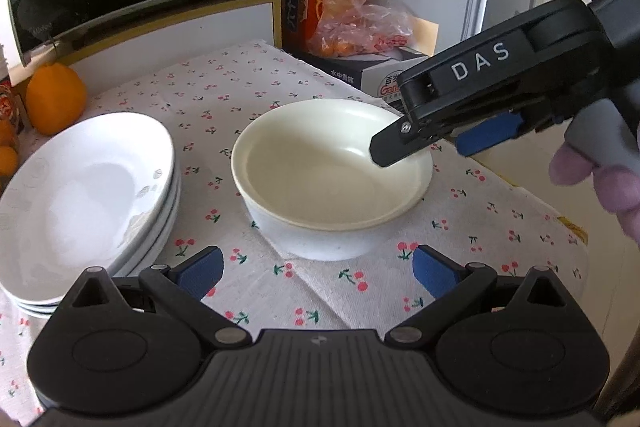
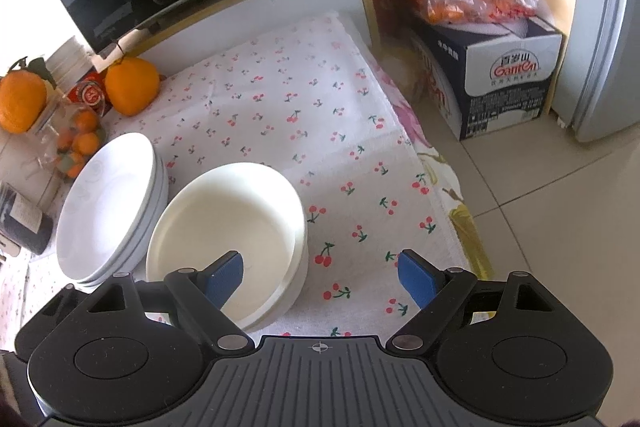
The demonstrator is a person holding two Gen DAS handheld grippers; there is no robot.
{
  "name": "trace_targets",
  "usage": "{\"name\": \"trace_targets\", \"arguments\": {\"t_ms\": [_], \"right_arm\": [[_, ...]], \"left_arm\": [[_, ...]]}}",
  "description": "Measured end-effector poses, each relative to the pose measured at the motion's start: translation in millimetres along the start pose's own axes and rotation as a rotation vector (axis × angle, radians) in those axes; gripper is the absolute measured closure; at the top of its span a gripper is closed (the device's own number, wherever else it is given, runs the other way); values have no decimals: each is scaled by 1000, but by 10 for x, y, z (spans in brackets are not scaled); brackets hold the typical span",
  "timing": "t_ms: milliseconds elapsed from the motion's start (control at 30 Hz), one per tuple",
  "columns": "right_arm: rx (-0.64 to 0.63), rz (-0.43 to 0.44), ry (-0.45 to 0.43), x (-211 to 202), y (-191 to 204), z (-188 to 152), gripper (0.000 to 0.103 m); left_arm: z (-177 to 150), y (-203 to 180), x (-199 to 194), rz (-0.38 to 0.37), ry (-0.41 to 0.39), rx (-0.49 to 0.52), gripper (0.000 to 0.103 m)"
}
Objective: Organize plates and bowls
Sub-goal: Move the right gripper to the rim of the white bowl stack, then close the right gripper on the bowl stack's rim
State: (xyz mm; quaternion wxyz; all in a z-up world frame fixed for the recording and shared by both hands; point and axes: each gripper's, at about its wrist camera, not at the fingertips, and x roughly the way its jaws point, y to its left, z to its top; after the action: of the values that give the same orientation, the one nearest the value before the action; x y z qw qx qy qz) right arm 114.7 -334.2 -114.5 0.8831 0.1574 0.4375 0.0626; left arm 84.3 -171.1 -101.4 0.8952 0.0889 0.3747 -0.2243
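Bowl (image 2: 224, 239) sits mid-cloth, with the stack of plates (image 2: 108, 211) touching it at 9 o'clock. Your right gripper (image 2: 320, 277) is spread wide and empty, straddling the bowl's 3 o'clock rim; left gripper (image 1: 318, 269) is also released, holding nothing. It looks like glazed ceramic, so judge it stiff, slippery, chippable: pinch the rim wall squarely.

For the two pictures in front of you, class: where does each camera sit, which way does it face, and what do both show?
Left wrist: sits on the left hand-held gripper, facing forward and down at the cream bowl; its own open fingers, the right hand-held gripper and a hand show.
Right wrist: sits on the right hand-held gripper, looking down at the same bowl; only its open fingers show.
Shared: bowl, stack of white plates, cherry-print cloth.
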Motion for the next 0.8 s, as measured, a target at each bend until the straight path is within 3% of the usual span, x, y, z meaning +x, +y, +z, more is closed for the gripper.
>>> {"name": "trace_targets", "arguments": {"t_ms": [600,800], "right_arm": [[49,41,60,250,209,15,19],[64,44,62,255,216,12,33]], "left_arm": [[99,58,82,-51,1,-28,13],[103,37,79,-63,6,-17,21]]}}
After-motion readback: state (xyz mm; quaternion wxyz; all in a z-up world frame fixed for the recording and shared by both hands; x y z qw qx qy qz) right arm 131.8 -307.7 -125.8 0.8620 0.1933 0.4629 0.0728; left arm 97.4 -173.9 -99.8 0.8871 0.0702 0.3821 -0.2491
